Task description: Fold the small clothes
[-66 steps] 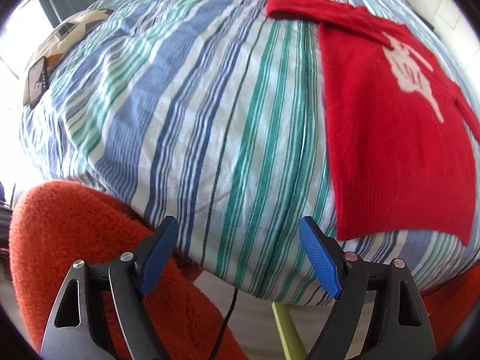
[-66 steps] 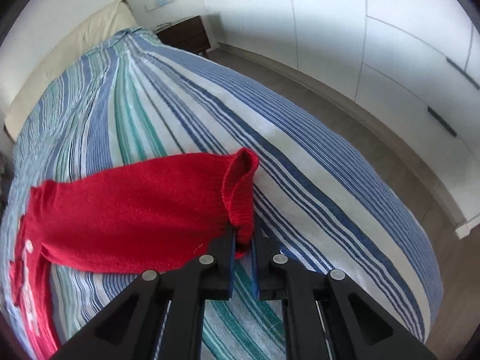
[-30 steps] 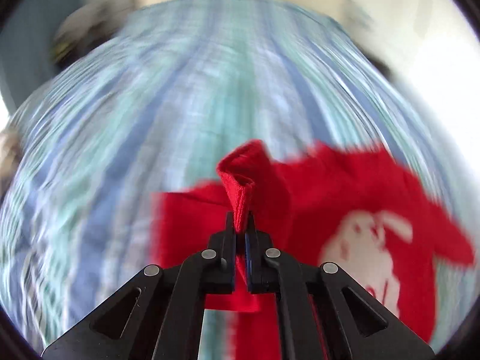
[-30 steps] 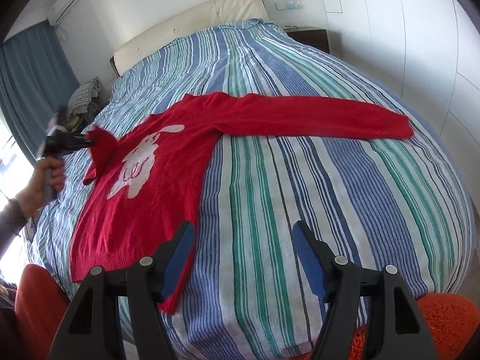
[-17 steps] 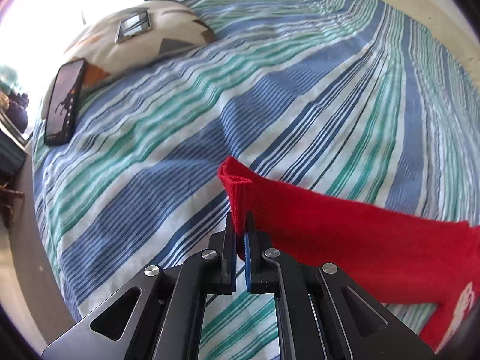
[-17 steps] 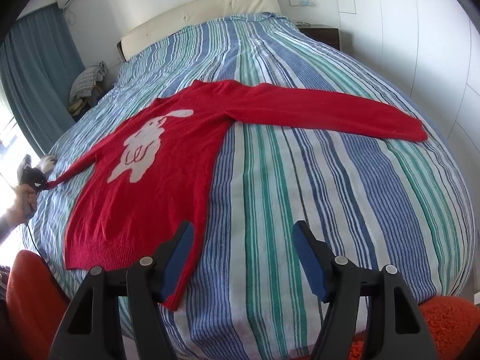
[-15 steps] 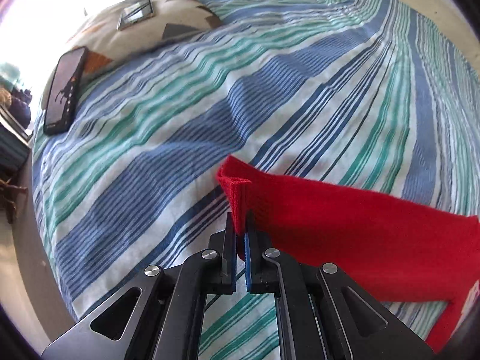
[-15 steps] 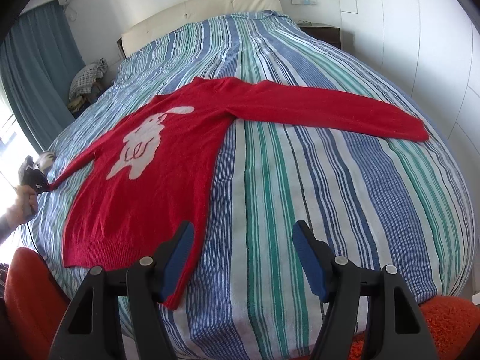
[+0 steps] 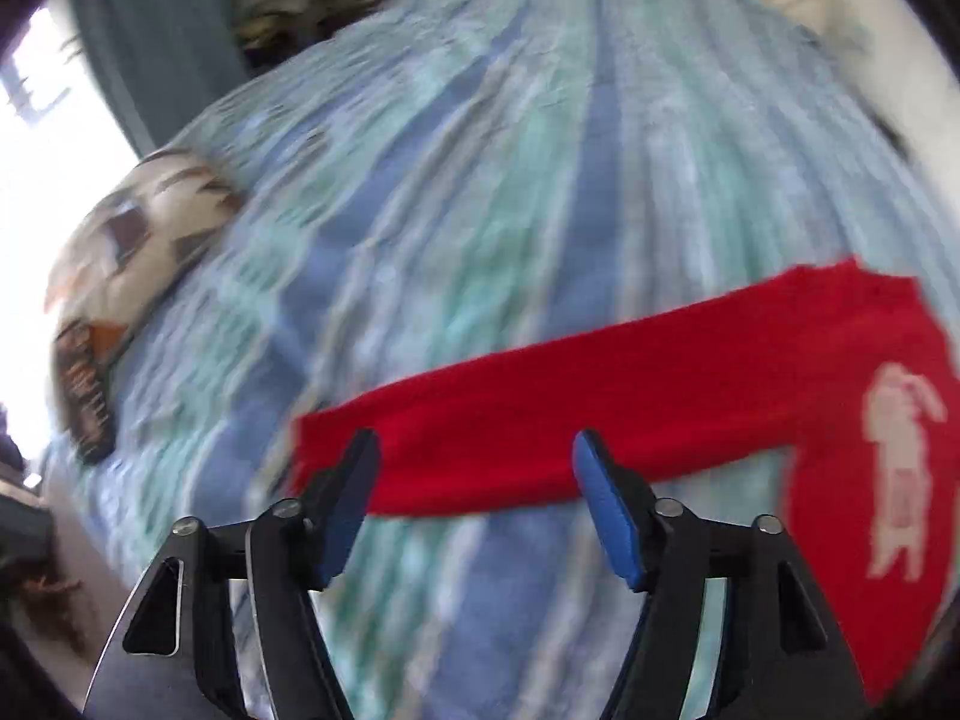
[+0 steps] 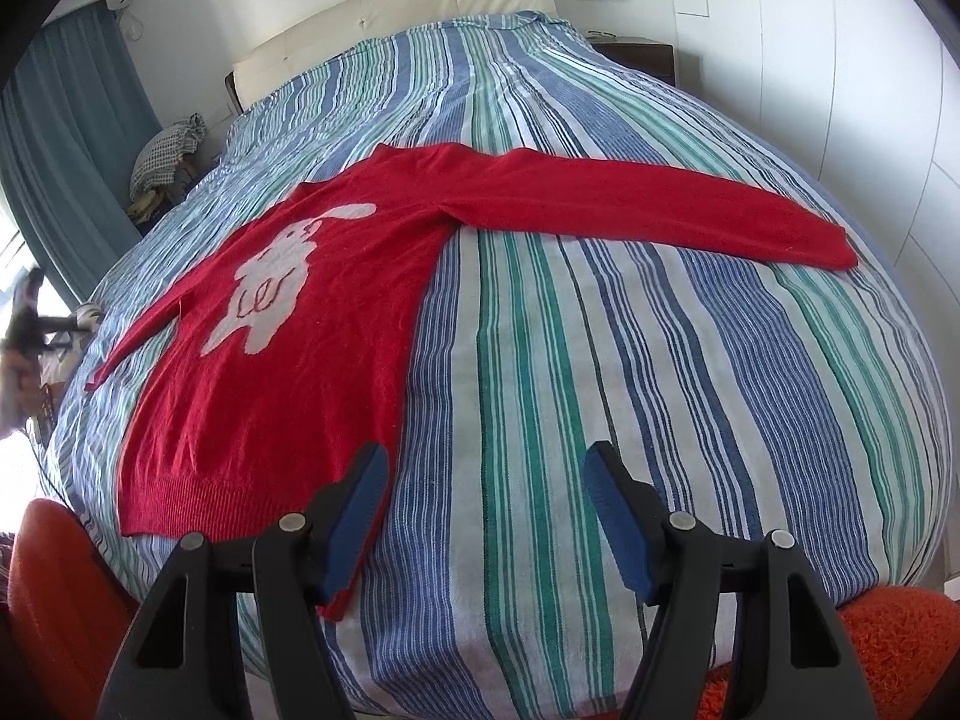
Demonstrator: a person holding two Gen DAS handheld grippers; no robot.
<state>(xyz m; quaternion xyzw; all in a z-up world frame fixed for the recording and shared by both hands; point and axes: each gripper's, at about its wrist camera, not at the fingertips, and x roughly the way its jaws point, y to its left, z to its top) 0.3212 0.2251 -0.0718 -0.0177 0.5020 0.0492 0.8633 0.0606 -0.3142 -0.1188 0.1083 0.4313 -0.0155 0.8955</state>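
Sweater (image 10: 336, 324) lay flat, sleeves spread for folding; left tongs (image 9: 474, 501) were opening, empty, above sleeve (image 9: 600, 396); right tongs (image 10: 486, 516) spread, empty.

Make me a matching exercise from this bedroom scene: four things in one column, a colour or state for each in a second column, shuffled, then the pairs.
Things:
1. sweater
2. bedspread
3. curtain
4. left gripper

Descriptions:
A. teal, hanging beside the window
B. jaws opening, nothing between the pads
C. blue, green and white stripes
D. red, spread flat with both sleeves out

Pairs: 1-D, 2-C, 3-A, 4-B
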